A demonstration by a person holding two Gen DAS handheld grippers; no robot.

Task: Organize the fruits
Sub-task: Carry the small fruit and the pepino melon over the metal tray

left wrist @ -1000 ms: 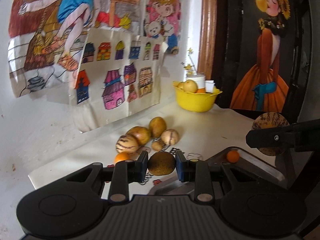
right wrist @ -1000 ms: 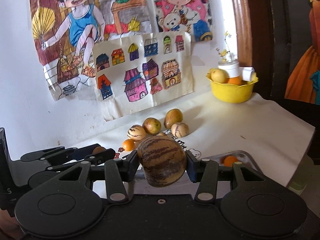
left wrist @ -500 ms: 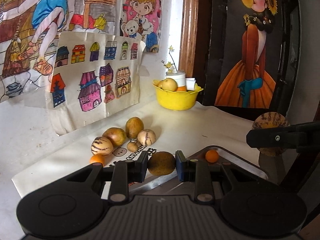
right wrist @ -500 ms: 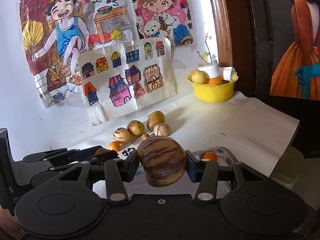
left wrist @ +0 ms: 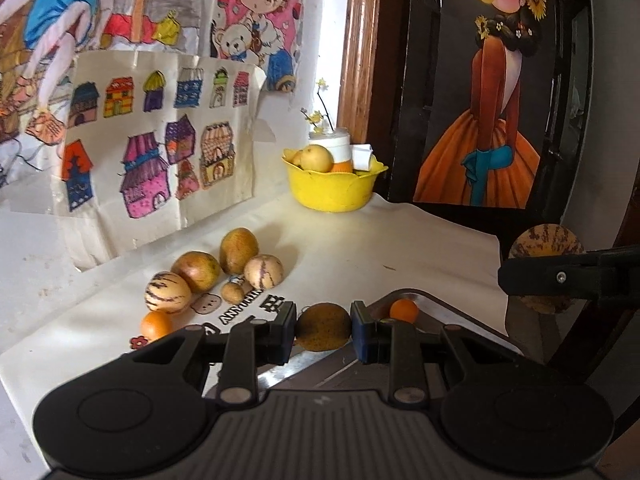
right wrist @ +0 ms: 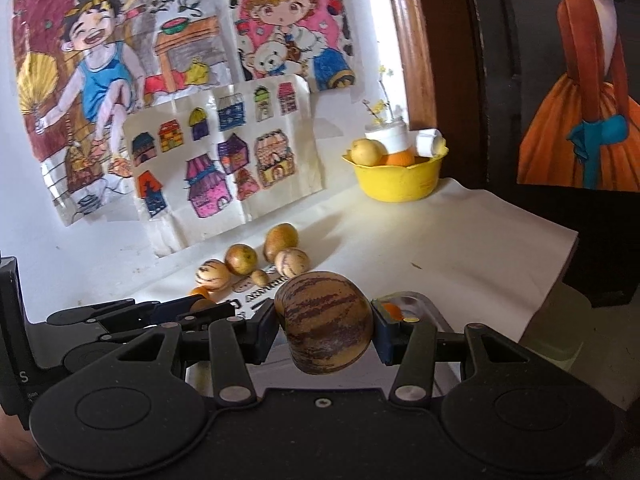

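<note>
Carrying both loads trayward: left gripper (left wrist: pixel 323 327) stayed clamped on brown fruit (left wrist: pixel 322 326), right gripper (right wrist: pixel 326 334) on striped melon (right wrist: pixel 325 322); metal tray (left wrist: pixel 460 320) had drawn nearer, drop-off likely next.

A cluster of fruits (left wrist: pixel 224 276) lies on the table (left wrist: pixel 400 248), the bowl (left wrist: pixel 334 186) behind them, the tray (left wrist: pixel 452 312) to their right.

Open cloth: you had bare white cloth (left wrist: pixel 384 240) ahead.
Obstacles: fruit cluster (left wrist: pixel 216 276) left, yellow bowl (left wrist: pixel 332 188) behind.
</note>
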